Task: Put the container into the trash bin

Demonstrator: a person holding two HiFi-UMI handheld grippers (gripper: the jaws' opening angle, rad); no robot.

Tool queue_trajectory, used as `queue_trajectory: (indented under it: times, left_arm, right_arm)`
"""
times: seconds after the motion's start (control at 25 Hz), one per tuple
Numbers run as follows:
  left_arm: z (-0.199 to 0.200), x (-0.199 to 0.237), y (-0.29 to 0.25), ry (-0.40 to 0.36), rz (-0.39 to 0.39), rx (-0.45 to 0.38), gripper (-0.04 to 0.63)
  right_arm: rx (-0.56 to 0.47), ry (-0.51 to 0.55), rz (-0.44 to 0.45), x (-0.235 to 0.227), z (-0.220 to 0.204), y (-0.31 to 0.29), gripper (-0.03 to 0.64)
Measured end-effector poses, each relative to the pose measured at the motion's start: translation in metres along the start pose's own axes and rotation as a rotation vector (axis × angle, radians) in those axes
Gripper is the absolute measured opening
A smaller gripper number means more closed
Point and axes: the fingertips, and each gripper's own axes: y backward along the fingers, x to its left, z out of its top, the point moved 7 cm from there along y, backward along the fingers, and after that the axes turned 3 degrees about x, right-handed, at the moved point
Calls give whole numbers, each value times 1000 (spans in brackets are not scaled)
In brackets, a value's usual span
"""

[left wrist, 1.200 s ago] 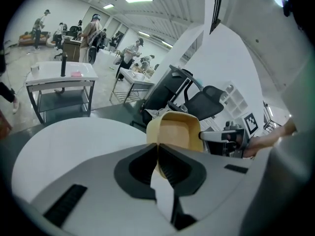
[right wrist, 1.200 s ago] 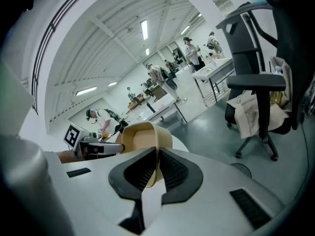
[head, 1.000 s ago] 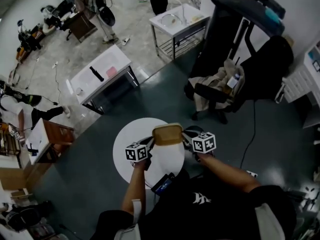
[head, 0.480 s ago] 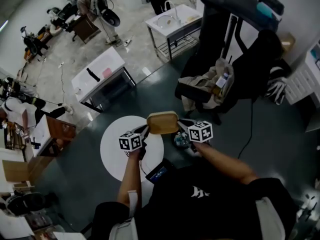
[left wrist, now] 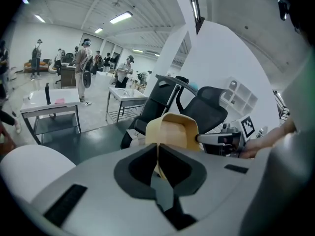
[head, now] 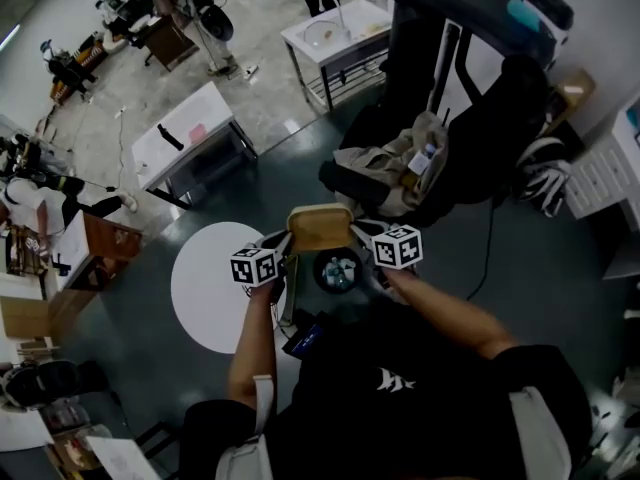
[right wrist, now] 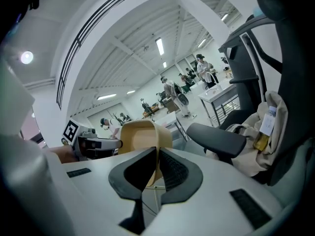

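Note:
A tan, shallow container point(head: 320, 228) hangs in the air between my two grippers. My left gripper point(head: 282, 246) is shut on its left rim and my right gripper point(head: 358, 236) is shut on its right rim. In the left gripper view the container point(left wrist: 172, 131) stands up past the jaws, its thin edge pinched between them. The right gripper view gives the same pinch on the container point(right wrist: 140, 134), with the left gripper point(right wrist: 91, 142) beyond it. A small dark round trash bin point(head: 335, 271) with bits of rubbish inside stands on the floor just below the container.
A round white table point(head: 215, 283) lies to the left. A black office chair point(head: 430, 158) with beige clothing and a bottle stands just beyond the bin. White metal tables point(head: 190, 138) and people are farther back. A phone point(head: 305, 336) hangs at my waist.
Both grippers carried the container to the right, off the round white table, and it now hangs over the trash bin, which has come into view. The grips are unchanged.

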Motion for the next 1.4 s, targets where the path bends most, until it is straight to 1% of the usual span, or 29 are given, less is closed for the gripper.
queue_trajectory:
  times: [0.16, 0.28, 0.36, 0.48, 0.6, 0.76, 0.92, 1.2, 1.4]
  left_arm:
    - [-11, -13, -19, 35, 15, 9, 18]
    - [-33, -13, -34, 86, 34, 22, 18]
    - [-49, -11, -45, 128, 39, 34, 18]
    - [-77, -3, -63, 191, 36, 54, 18]
    - [-104, 15, -87, 237, 33, 65, 18]
    - [-166, 27, -105, 337, 49, 98, 18]
    - [-204, 49, -129, 406, 62, 90, 18]
    - [-257, 63, -167, 447, 88, 79, 18]
    - [-300, 67, -191, 458, 123, 99, 18]
  right_arm:
    - [41, -15, 17, -24, -6, 3, 51]
    - [97, -14, -11, -42, -21, 0, 49]
    - [130, -35, -38, -55, -35, -5, 49]
    - [175, -55, -66, -72, -57, -17, 49]
    - [212, -44, -81, -92, -77, -38, 49]
    - [301, -41, -100, -107, -127, -53, 49]
    - [323, -42, -121, -131, -159, -84, 49]
    - [341, -30, -141, -169, -205, -113, 49]
    - [380, -24, -151, -189, -243, -122, 49]
